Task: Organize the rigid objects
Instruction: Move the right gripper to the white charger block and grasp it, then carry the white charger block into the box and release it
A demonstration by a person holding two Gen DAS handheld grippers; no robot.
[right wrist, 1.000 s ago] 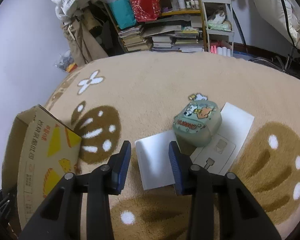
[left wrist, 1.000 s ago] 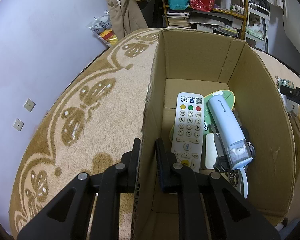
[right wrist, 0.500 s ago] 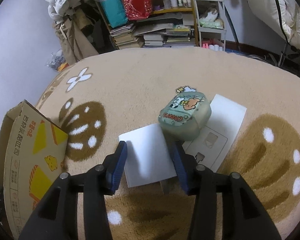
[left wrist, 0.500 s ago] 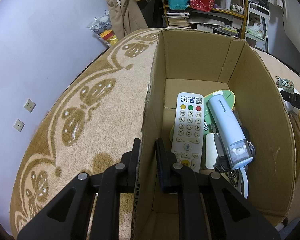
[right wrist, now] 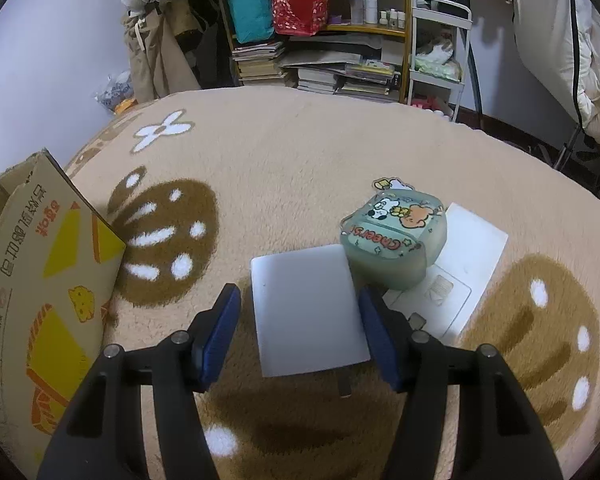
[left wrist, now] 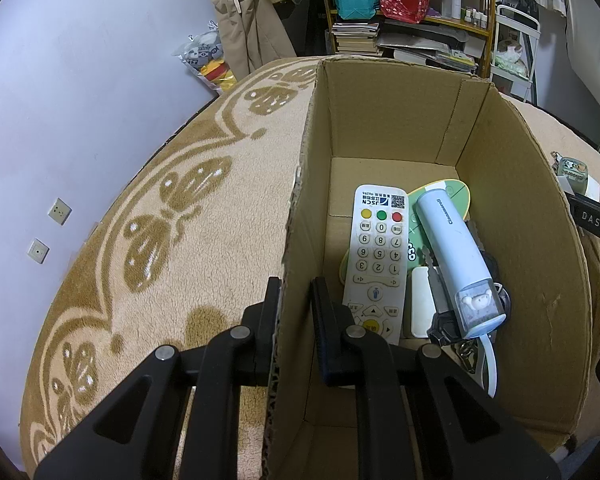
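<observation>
My left gripper (left wrist: 296,312) is shut on the left wall of an open cardboard box (left wrist: 300,216). Inside the box lie a white remote control (left wrist: 376,260), a pale blue tube-shaped device (left wrist: 456,256), a green flat card, a small white block and some keys. My right gripper (right wrist: 300,324) is open over the carpet, its jaws on either side of a white rectangular pad (right wrist: 306,308). A green cartoon-printed case (right wrist: 394,236) rests against the pad's far right corner, on a white flat box (right wrist: 456,276).
The box shows at the left of the right wrist view (right wrist: 36,288). Beige carpet with brown patterns (right wrist: 284,152) covers the floor. Shelves with books and bags (right wrist: 320,40) stand at the back, and a purple wall (left wrist: 80,80) runs along the left.
My right gripper has moved forward and opened wider, so the white pad now lies between its jaws. The left gripper and the box have not moved.
</observation>
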